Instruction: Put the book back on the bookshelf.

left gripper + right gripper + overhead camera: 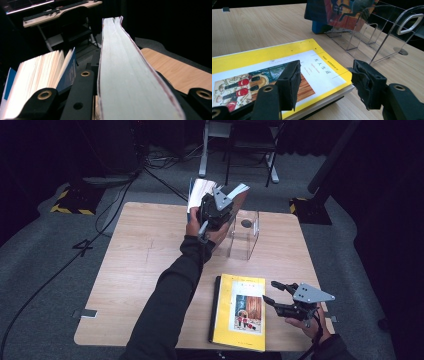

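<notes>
Yellow book [274,70] is lying flat on the tabletop [140,270] at the near edge, cover up, its long axis running from the person toward the far side, spine on the left as the high view shows it. Right hand-held gripper [324,85] is hovering level just at the book's right edge, jaws released with nothing between the pads — one pad is sitting over the cover's corner, the other is hanging off to the side above bare wood. Left hand-held gripper [216,210] is reaching toward the far edge of the tabletop, clenched on a thick book [130,75] held upright by its page block, with a second, blue-covered book [45,75] fanning open beside it; both are hovering beside a clear rack [245,237]. Judging by its look, the yellow book is stiff but fairly thin, with a glossy, probably slippery cover, and is likely moderate in weight; lying flat, it is offering little to pinch, so the overhanging right edge or corner seems the best place to take hold.
</notes>
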